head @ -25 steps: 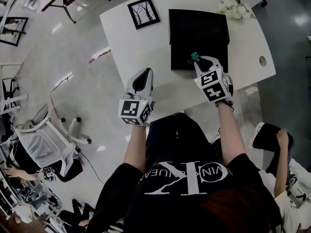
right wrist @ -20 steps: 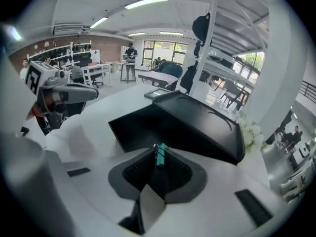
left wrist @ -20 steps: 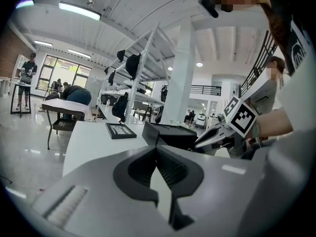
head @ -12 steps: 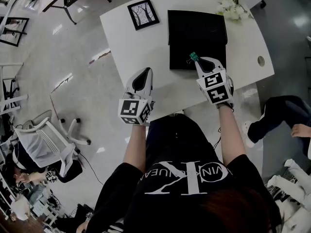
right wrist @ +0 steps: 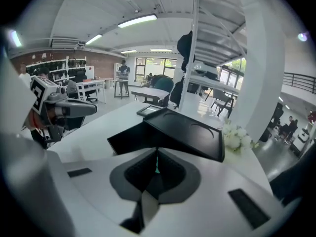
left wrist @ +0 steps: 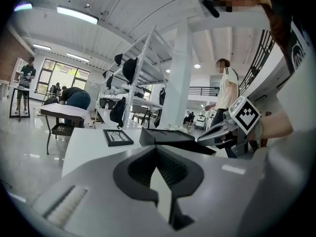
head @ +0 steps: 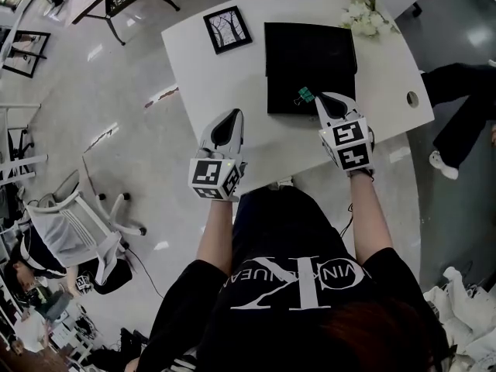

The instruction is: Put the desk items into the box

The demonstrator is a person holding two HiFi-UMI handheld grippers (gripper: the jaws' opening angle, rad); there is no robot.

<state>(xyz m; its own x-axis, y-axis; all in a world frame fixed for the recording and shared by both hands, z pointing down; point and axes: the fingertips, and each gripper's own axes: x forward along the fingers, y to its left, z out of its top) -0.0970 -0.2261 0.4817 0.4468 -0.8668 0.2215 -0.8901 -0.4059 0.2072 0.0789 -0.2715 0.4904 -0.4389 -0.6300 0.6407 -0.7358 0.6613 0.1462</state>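
On the white worktop (head: 203, 84), a black box (head: 310, 49) is set near the middle, with a framed picture (head: 228, 29) lying just to its left and a bunch of pale flowers (head: 363, 12) placed by its far right corner. Over the near part of the box, the right gripper (head: 319, 98) is held with its jaws pressed together on a small green clip (head: 305, 95). In the right gripper view only a thin green sliver is seen between the closed pads, and a flat black lid is seen slanting above the box's dark opening just ahead. Whether the clip is touching the box or is held just above it cannot be told. The left gripper (head: 231, 116) is held over the near left part of the worktop, apart from the box, with its jaws brought together and nothing caught between them. Beyond the right end of the worktop, a person's dark trouser legs (head: 465, 99) are seen on the floor.
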